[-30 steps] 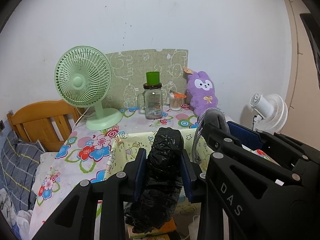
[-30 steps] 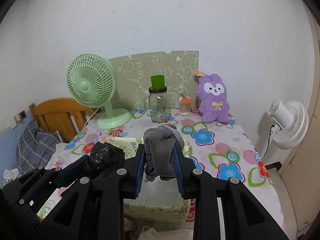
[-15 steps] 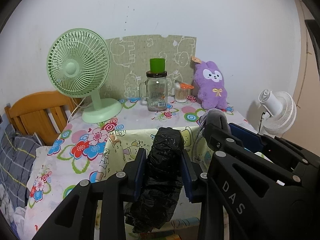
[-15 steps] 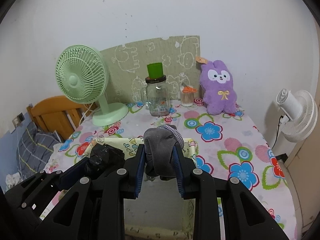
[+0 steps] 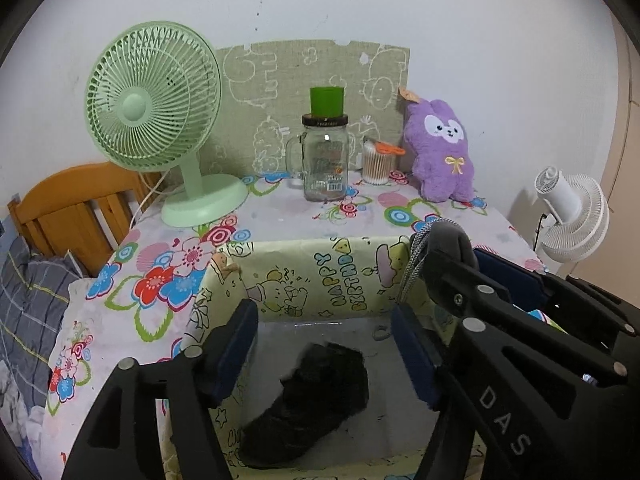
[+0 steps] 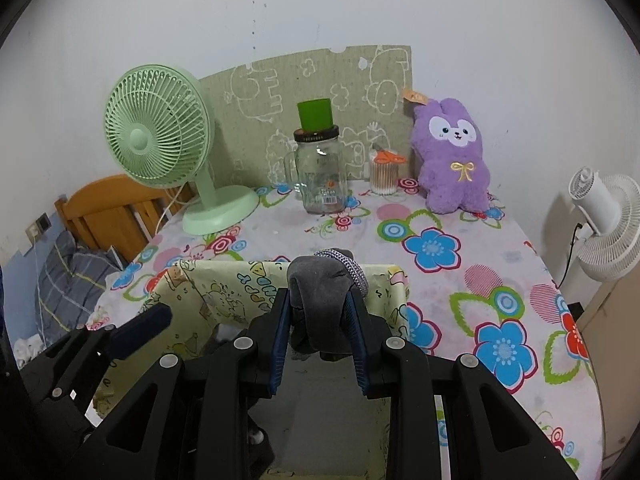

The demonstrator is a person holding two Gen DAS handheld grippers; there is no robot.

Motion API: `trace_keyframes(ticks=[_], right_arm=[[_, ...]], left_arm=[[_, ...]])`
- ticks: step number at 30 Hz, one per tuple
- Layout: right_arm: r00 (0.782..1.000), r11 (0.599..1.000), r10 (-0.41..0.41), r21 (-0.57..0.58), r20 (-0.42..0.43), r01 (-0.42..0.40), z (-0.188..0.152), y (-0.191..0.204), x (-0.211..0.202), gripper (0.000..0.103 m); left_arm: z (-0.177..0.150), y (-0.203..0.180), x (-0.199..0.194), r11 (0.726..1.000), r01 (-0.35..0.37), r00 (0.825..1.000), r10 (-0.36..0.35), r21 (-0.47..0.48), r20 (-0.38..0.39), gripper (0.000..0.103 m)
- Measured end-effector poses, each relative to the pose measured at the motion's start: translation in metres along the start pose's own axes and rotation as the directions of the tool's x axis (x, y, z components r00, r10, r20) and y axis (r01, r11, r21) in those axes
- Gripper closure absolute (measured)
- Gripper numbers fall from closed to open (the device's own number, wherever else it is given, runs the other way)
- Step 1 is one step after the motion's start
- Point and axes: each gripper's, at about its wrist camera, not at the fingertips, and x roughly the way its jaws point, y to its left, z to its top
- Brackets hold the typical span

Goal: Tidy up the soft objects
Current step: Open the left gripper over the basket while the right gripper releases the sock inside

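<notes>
Black crumpled bundle (image 5: 312, 396) lies inside the yellow birthday-print box (image 5: 320, 280), below the opening, empty left claw (image 5: 324, 352). Right claw (image 6: 320, 328), above that box, pinches a grey sock (image 6: 320, 300); releasing it seems next.

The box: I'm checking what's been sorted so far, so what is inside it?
Inside the box, a black bundle lies on the pale floor below the left gripper, whose jaws are opening. The near corners are hidden behind the grippers.

"HAPPY BIRTHDAY" on the box (image 5: 320, 280); "DAS" on the right hand-held gripper (image 5: 436, 264).
</notes>
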Motion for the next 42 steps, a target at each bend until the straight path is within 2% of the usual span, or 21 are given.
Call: trace_keyframes(ticks=[5,8,10,11,12,13,22,27,36,39,42], right_arm=[[1.0,1.0,0.007,0.001,-0.02,-0.007,-0.002,-0.001,0.006,0.072],[1.0,1.0,0.004,-0.006,-0.017,-0.004,-0.002,-0.001,0.006,0.068],[1.0,1.0,-0.002,-0.013,-0.018,0.001,-0.001,0.0,0.006,0.055],[1.0,1.0,0.0,-0.012,-0.017,0.0,-0.001,0.0,0.005,0.04],[1.0,1.0,0.0,-0.007,-0.009,-0.001,-0.001,0.0,0.003,0.031],[1.0,1.0,-0.002,-0.001,0.006,0.002,-0.001,-0.001,0.0,0.029],[0.999,0.999,-0.037,0.005,0.018,0.037,0.003,0.0,-0.014,0.016],[0.998,0.999,-0.052,0.01,0.028,0.052,0.003,0.001,-0.028,0.016],[0.997,0.999,-0.046,0.025,0.062,0.044,0.001,0.003,-0.054,0.013],[0.996,0.998,-0.052,0.024,0.079,0.05,0.001,0.005,-0.065,0.008],[0.994,0.998,-0.057,0.016,0.094,0.056,0.001,0.007,-0.074,0.007]], left_arm=[[-0.001,0.001,0.005,1.0,0.001,1.0,-0.001,-0.001,-0.02,0.024],[-0.001,0.001,0.005,1.0,0.004,1.0,-0.004,-0.002,-0.02,0.021],[0.0,0.002,0.005,1.0,0.006,1.0,-0.006,-0.006,-0.021,0.019],[0.0,0.002,0.005,1.0,0.008,1.0,-0.008,-0.009,-0.019,0.018],[0.0,0.003,0.004,1.0,0.009,1.0,-0.009,-0.013,-0.017,0.017],[0.001,0.003,0.003,1.0,0.011,1.0,-0.011,-0.014,-0.016,0.017],[0.004,0.002,-0.01,1.0,0.02,1.0,-0.02,-0.012,-0.005,0.015],[0.006,0.0,-0.023,1.0,-0.018,1.0,0.018,-0.003,0.025,0.004],[0.005,-0.002,-0.047,1.0,-0.006,0.999,0.006,0.01,0.053,0.002],[0.004,-0.002,-0.057,1.0,-0.002,0.998,0.001,0.009,0.068,0.002],[0.003,-0.002,-0.065,1.0,0.008,0.997,-0.009,0.008,0.078,0.001]])
